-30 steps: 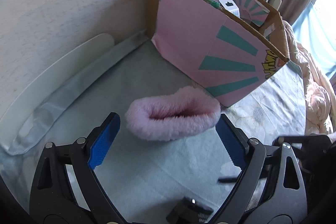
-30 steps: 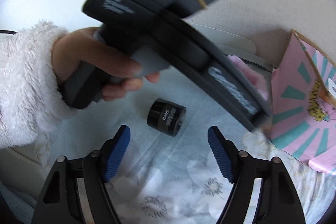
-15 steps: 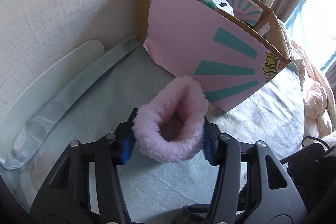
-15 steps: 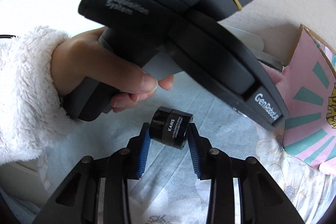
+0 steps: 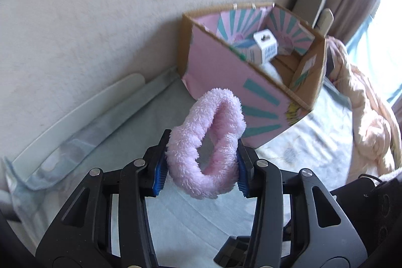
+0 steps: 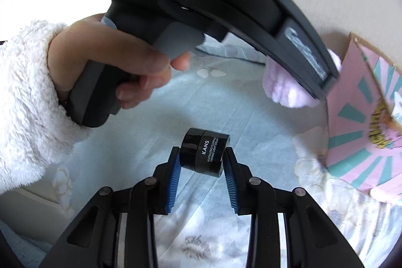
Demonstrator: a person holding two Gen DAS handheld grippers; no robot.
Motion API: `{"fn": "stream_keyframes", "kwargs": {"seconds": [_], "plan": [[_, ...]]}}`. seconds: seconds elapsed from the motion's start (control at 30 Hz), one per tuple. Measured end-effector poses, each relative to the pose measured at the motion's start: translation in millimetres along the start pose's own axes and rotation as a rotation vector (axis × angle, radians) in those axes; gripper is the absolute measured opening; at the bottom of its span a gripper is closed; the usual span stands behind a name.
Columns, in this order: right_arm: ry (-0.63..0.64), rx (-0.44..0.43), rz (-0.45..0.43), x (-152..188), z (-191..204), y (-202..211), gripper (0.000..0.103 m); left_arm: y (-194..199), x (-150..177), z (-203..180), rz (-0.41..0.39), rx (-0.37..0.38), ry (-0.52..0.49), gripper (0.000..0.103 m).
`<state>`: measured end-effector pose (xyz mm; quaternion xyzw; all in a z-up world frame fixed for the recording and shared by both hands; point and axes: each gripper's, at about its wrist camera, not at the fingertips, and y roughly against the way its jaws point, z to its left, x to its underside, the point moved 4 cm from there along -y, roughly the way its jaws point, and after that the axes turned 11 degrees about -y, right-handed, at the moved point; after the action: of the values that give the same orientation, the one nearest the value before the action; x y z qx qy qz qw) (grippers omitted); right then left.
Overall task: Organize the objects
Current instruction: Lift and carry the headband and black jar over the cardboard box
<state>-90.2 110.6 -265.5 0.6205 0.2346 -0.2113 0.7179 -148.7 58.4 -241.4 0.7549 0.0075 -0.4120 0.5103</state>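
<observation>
My left gripper (image 5: 201, 162) is shut on a fluffy pink ring-shaped scrunchie (image 5: 203, 142) and holds it above the bed, in front of the pink cardboard box (image 5: 221, 72). The scrunchie (image 6: 286, 89) also shows under the left gripper body in the right wrist view. My right gripper (image 6: 202, 167) is shut on a small black KANS cream jar (image 6: 204, 152) and holds it just above the sheet. The box (image 6: 361, 122) stands at the right in that view.
The box holds a small white carton (image 5: 265, 48). A white bed rail (image 5: 83, 114) runs along the wall. A peach blanket (image 5: 371, 132) lies at the right. The person's hand (image 6: 120, 72) in a white fleece sleeve holds the left gripper handle.
Both grippers closed: the left on the scrunchie and the right on the jar. Both objects have been lifted off the sheet, and the left one moved towards the box.
</observation>
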Motion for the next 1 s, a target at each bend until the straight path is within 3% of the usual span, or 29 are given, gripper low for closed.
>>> {"fn": "stream_keyframes", "kwargs": {"seconds": [0.37, 0.6, 0.67, 0.93, 1.0], "plan": [[-0.032, 0.01, -0.056, -30, -13, 90, 0.031, 93, -17, -5, -0.071, -0.133, 0.18, 0.041], [-0.062, 0.039, -0.106, -52, -26, 151, 0.031, 142, -16, -25, -0.102, -0.229, 0.282, 0.041], [-0.069, 0.048, -0.125, -72, -33, 155, 0.031, 155, -17, -37, -0.129, -0.251, 0.302, 0.041], [-0.106, 0.08, -0.171, -82, -56, 201, 0.031, 171, -23, -83, -0.155, -0.337, 0.358, 0.041], [-0.126, 0.091, -0.168, -83, -66, 208, 0.031, 172, -22, -94, -0.151, -0.395, 0.375, 0.041]]}}
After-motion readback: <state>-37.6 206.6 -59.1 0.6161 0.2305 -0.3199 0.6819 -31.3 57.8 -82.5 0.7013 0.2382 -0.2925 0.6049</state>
